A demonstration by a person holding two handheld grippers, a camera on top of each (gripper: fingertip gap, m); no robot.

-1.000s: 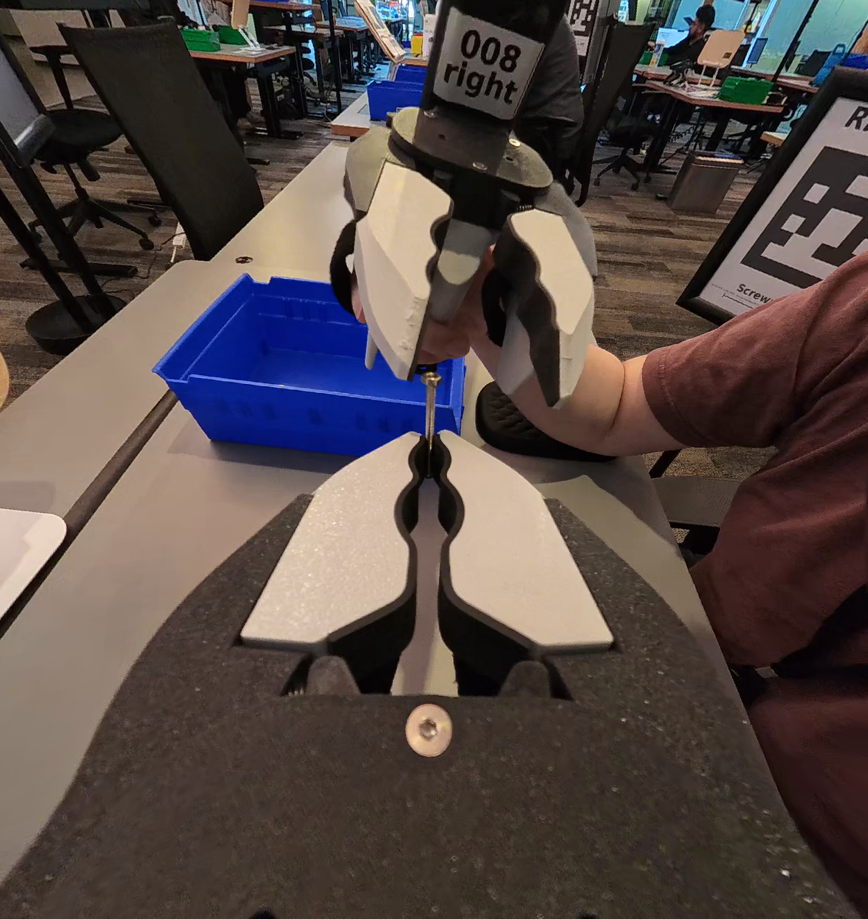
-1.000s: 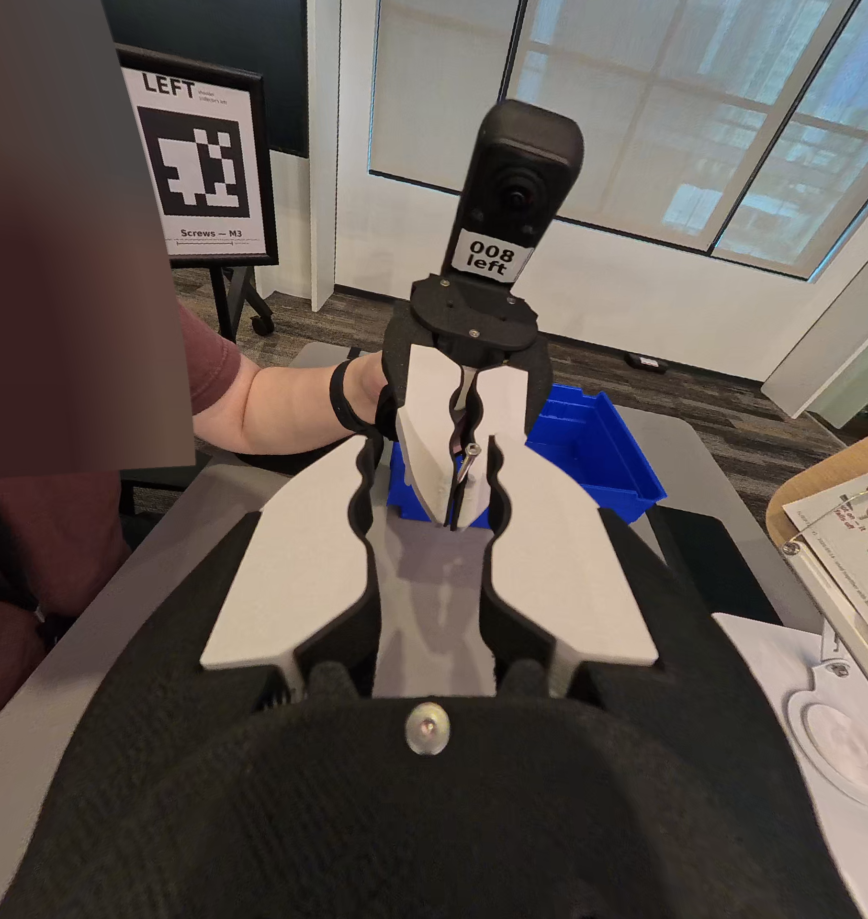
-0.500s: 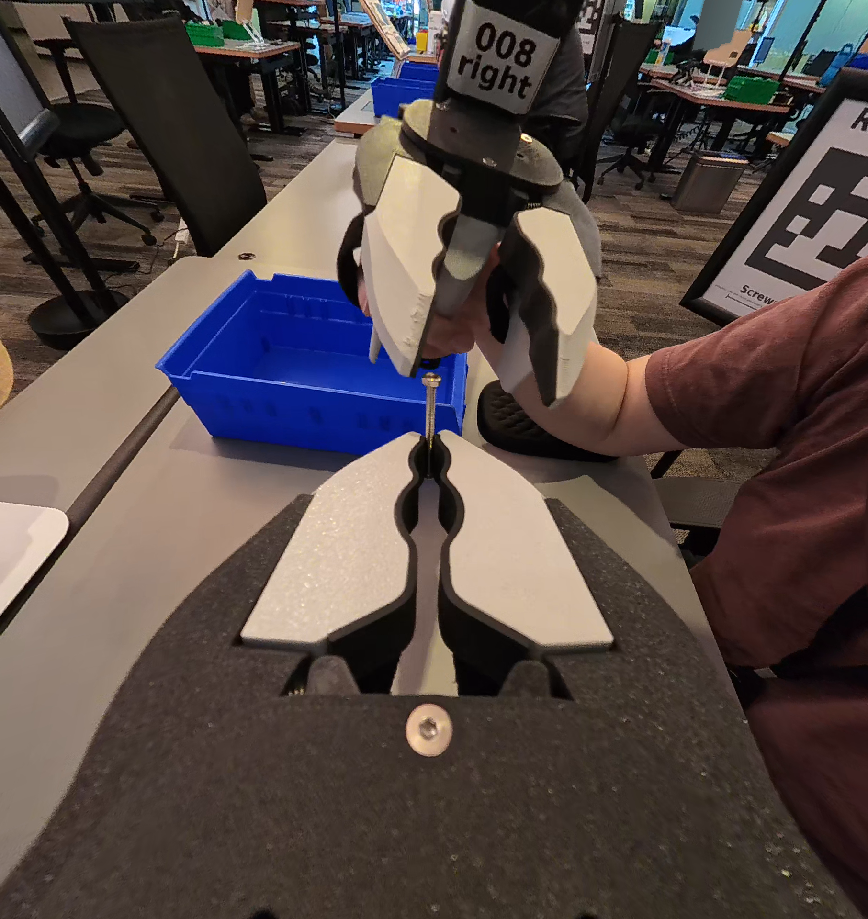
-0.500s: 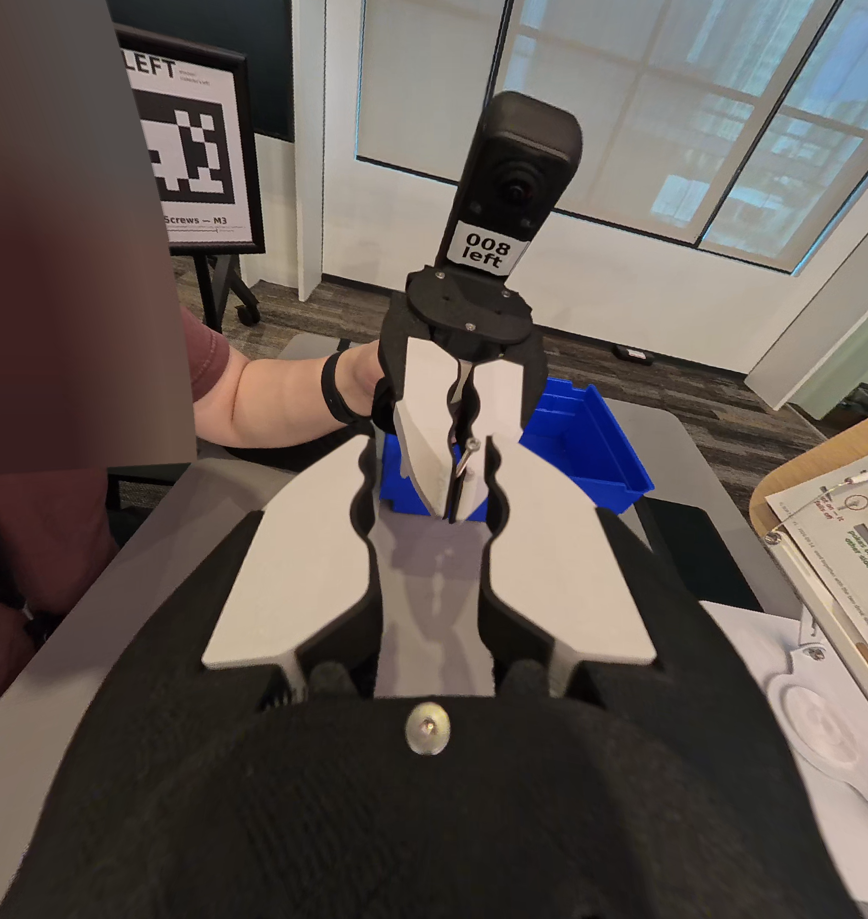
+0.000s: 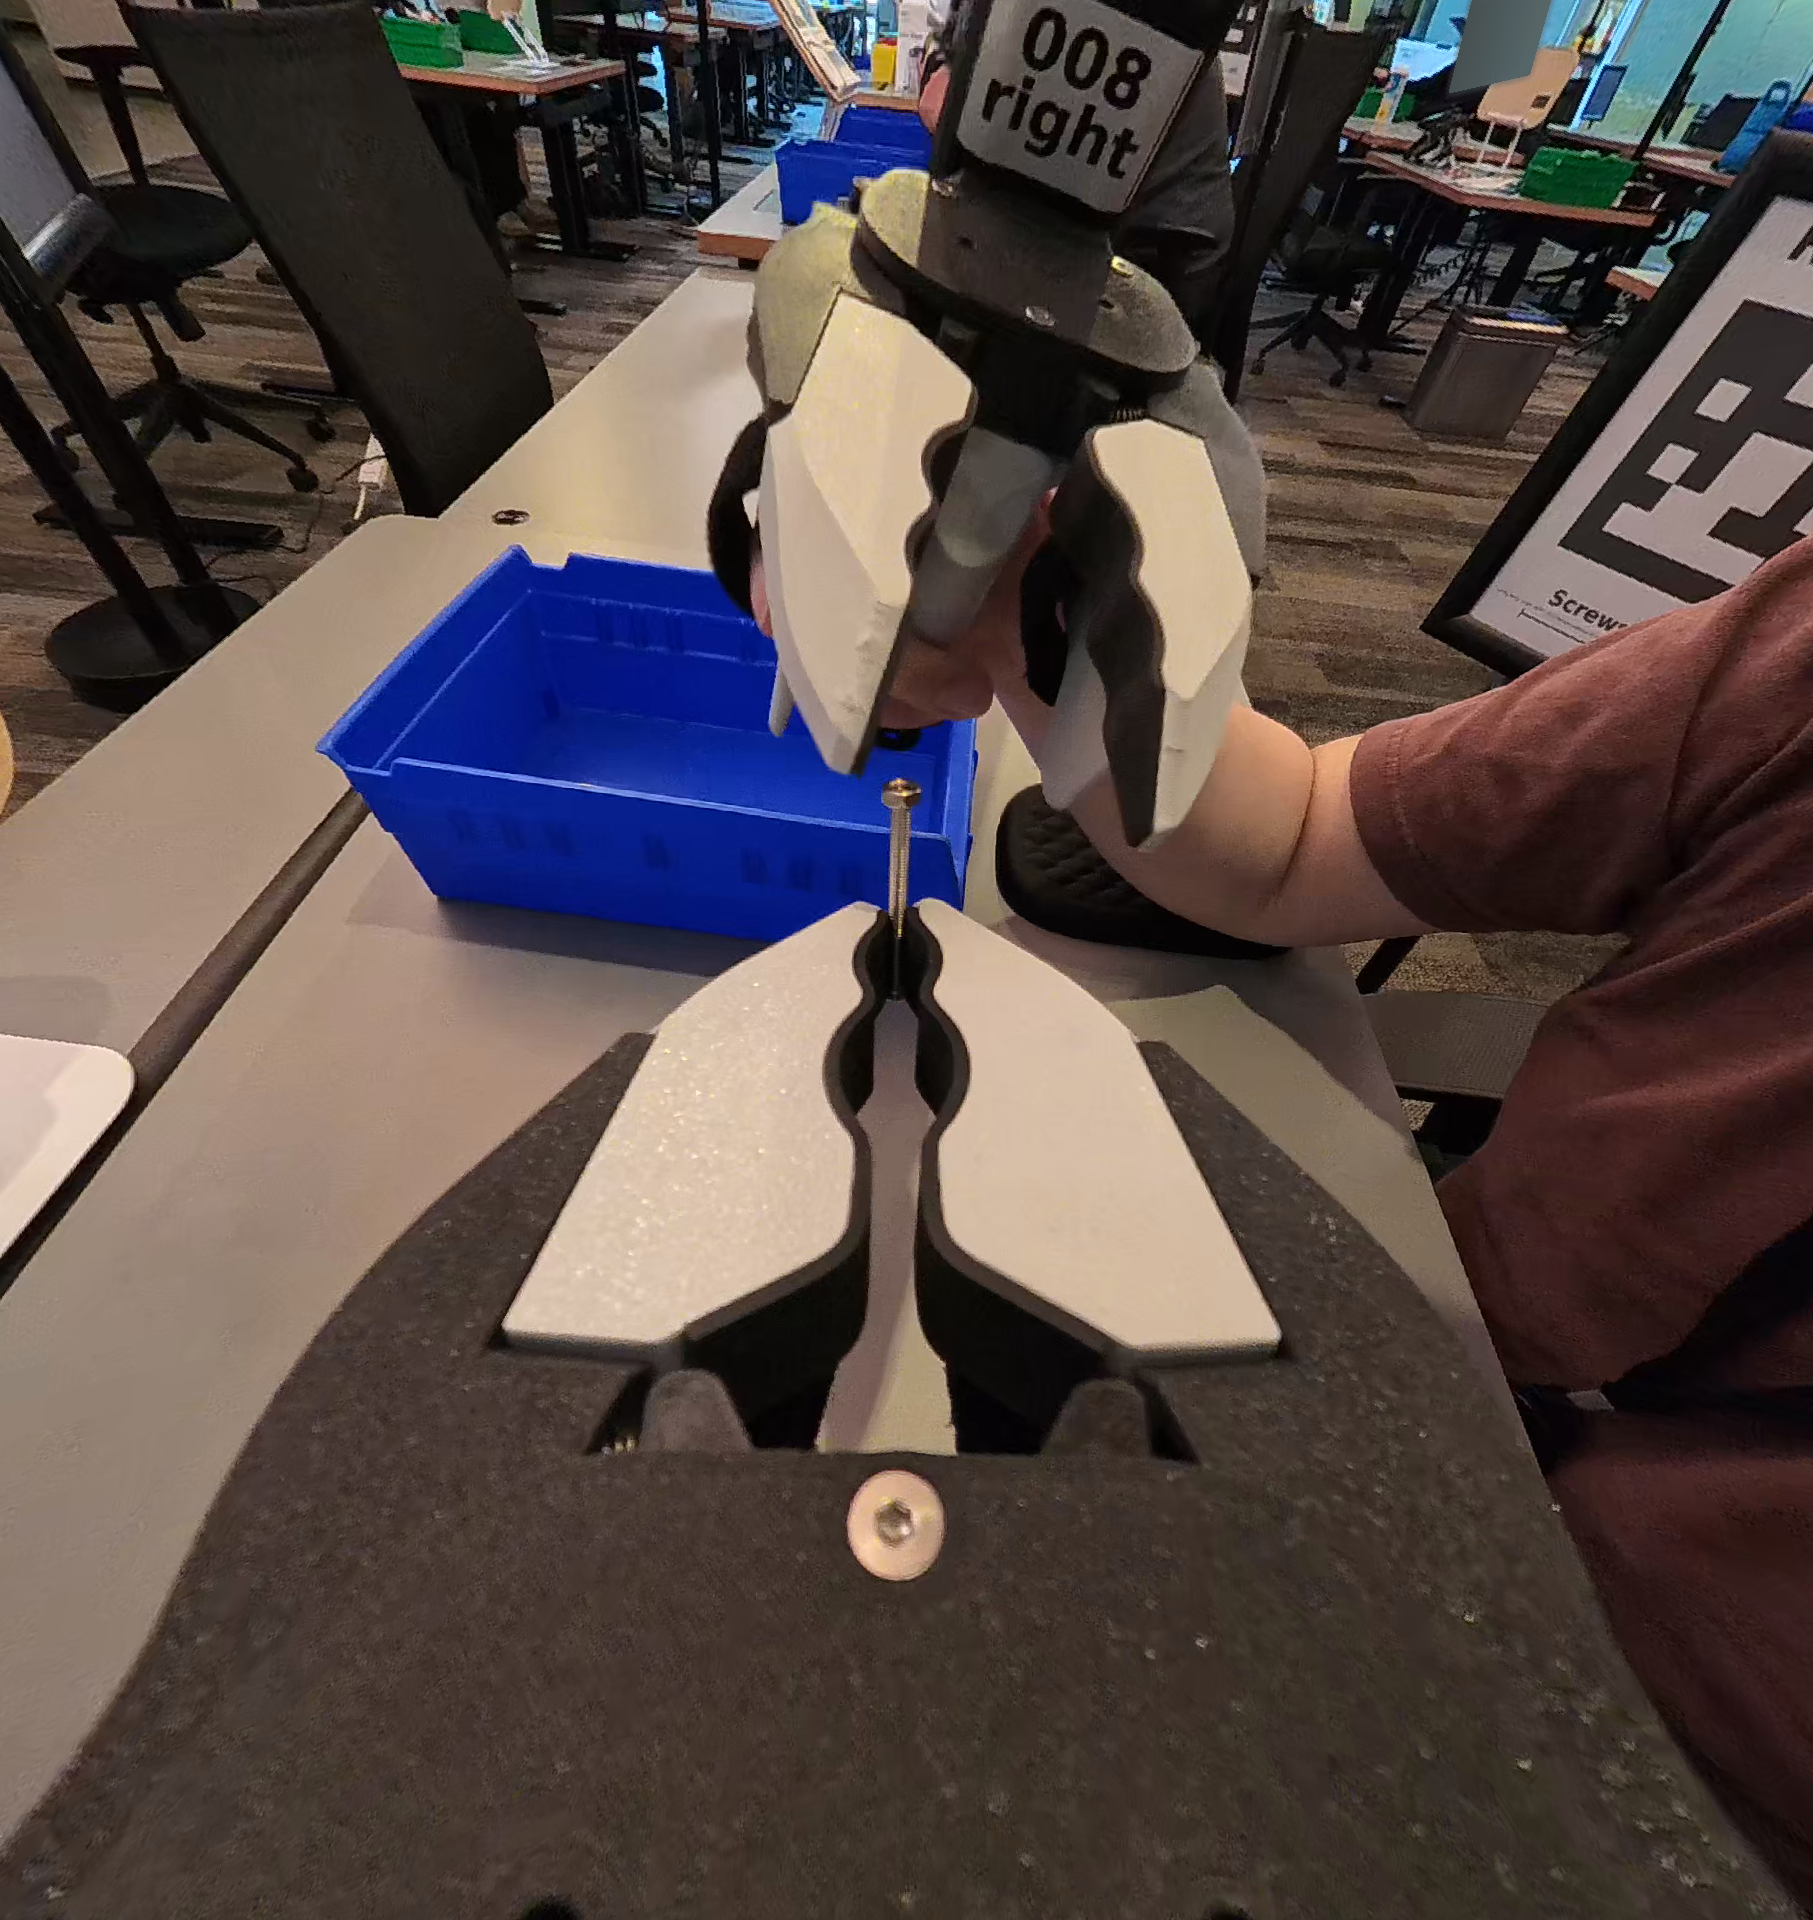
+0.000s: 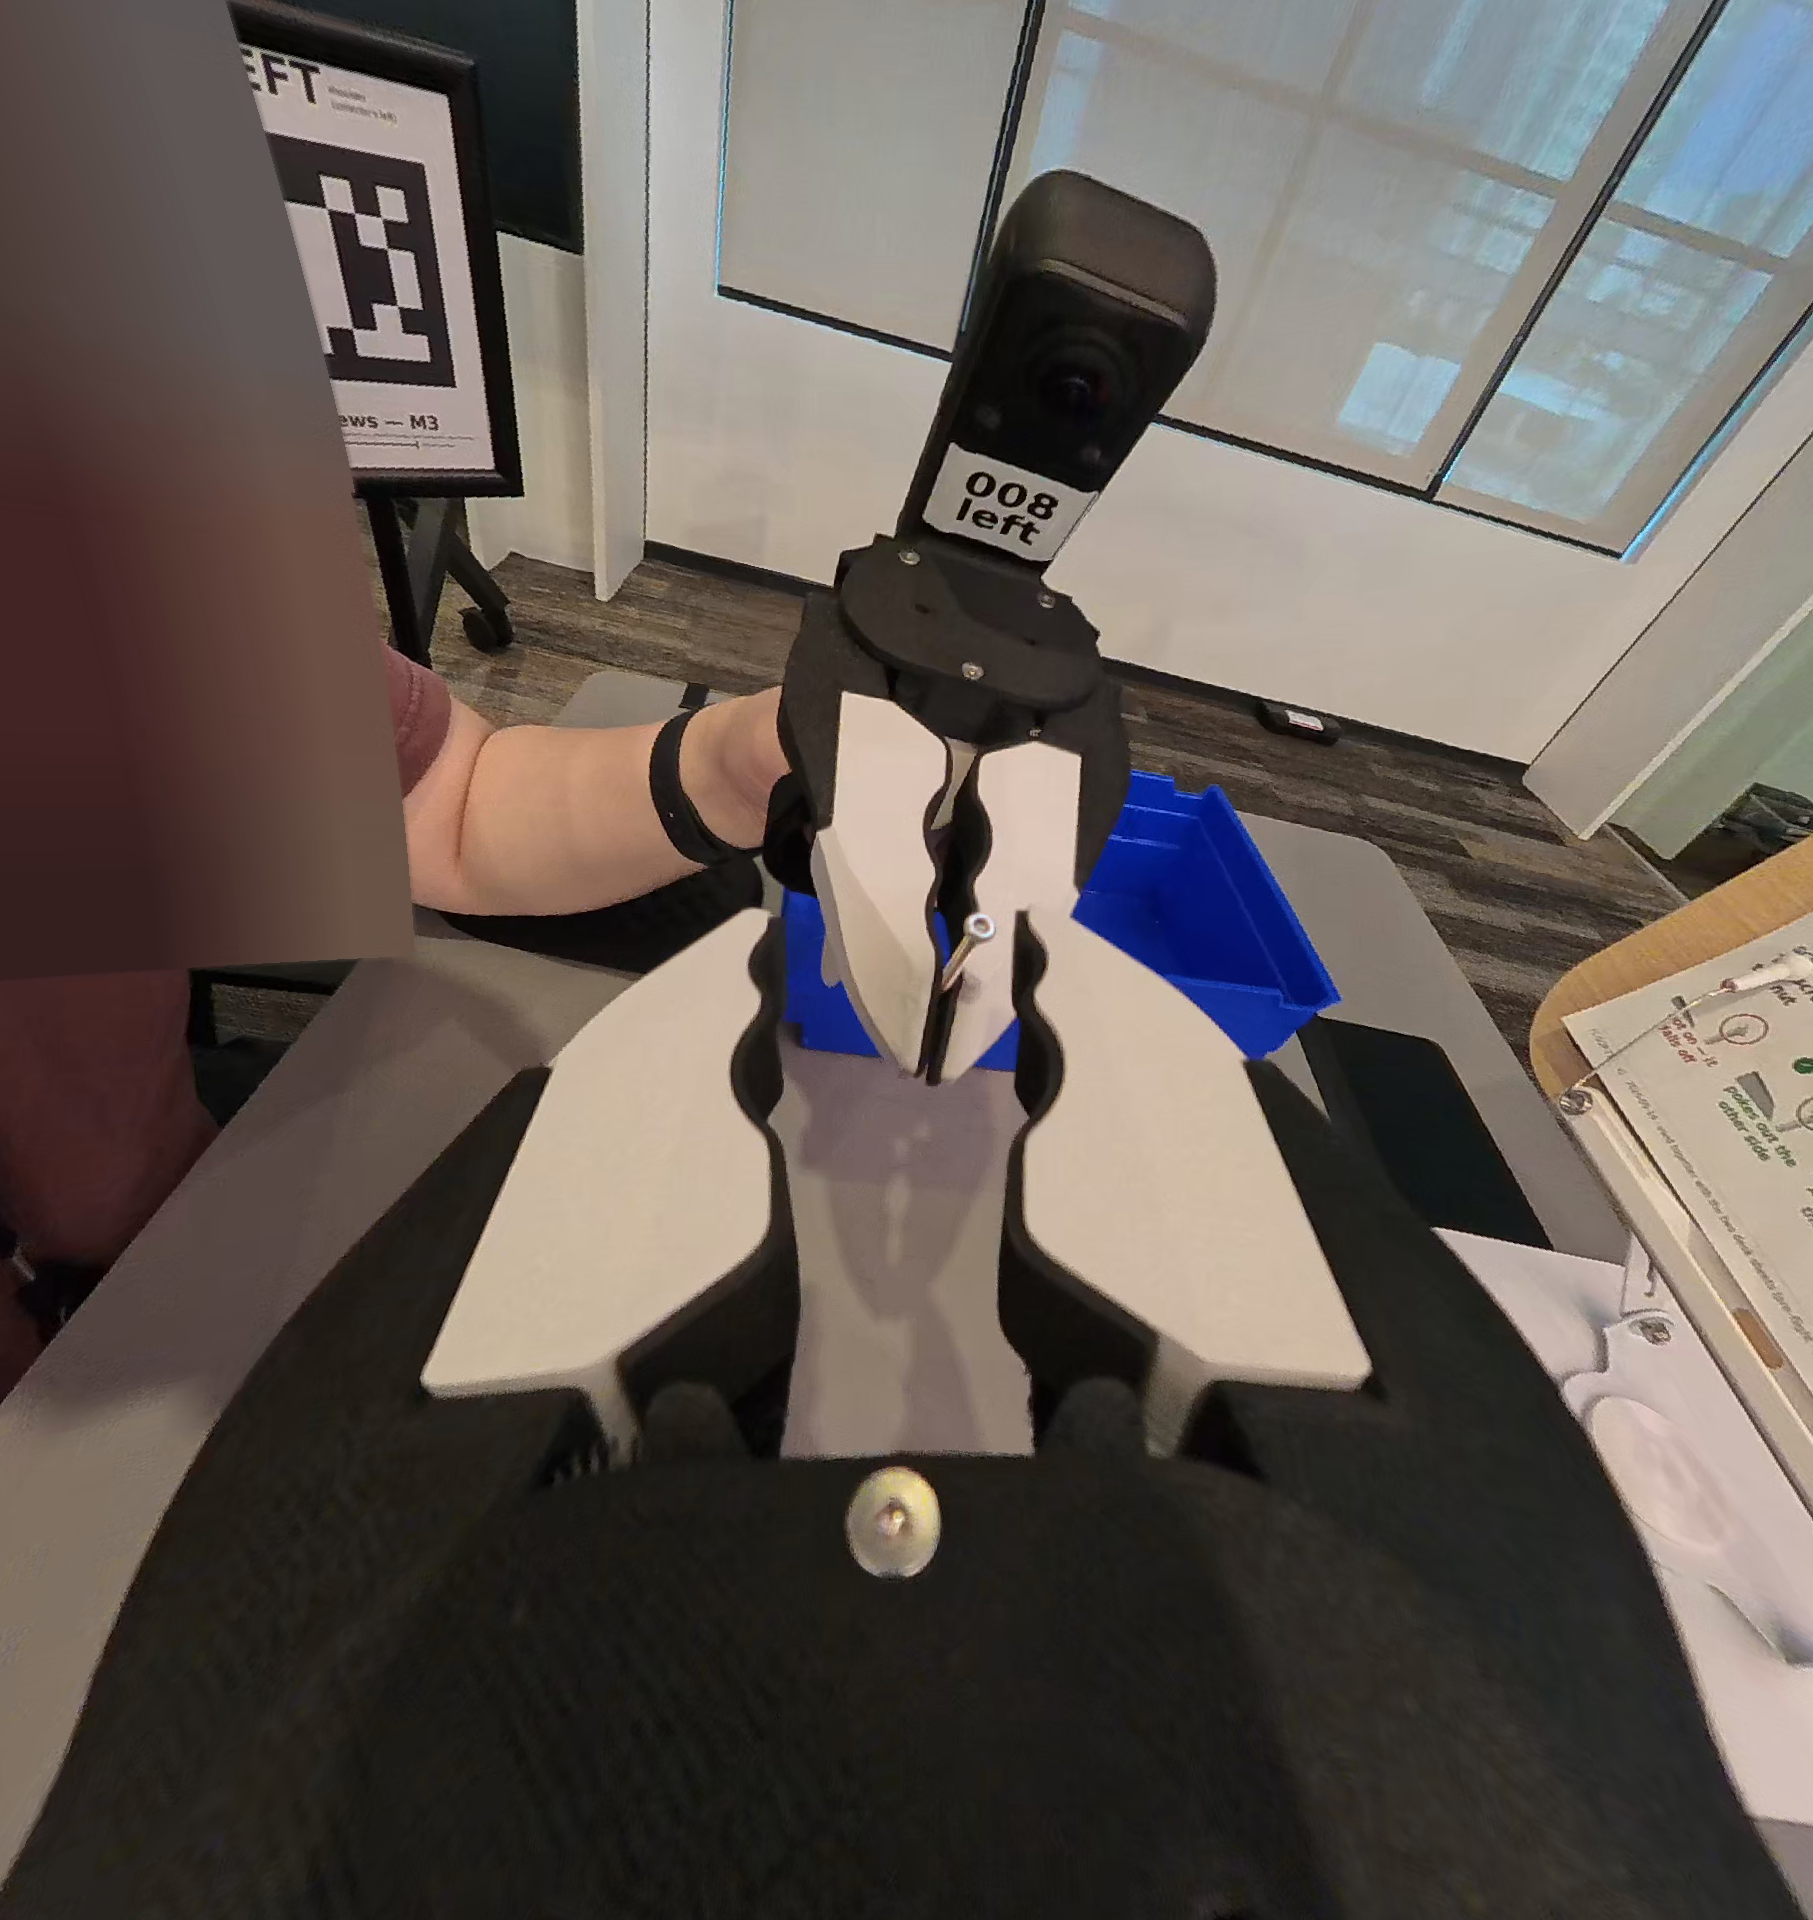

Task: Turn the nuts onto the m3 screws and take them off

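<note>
Lifted clear of the screw head since a second ago, the right tool now hangs a little above it with a visible gap, where earlier its left fingertip sat almost on the head. Its fingers are spread well apart and grip nothing; a small dark ring shows just under the left fingertip in the left wrist view, but whether that is a nut I cannot tell.

Below it, the left tool is closed tight on the lower shank of the screw, pinching it at the very fingertips. From there the screw stands nearly upright, long axis vertical, head uppermost and pointing at the right tool. In the right wrist view the same screw leans slightly toward the right side of the left tool, its head peeking out beside the closed fingers. No nut is plainly seen on the thread.

So the coming move likely turns on this: the screw lies straight below the right tool, along its own axis, and the right tool is the free one, nearest to the head.

Behind the screw sits a blue bin on the grey table, just beyond the left tool's tips. Off to the right of the screw is the person's forearm in a maroon sleeve.
</note>
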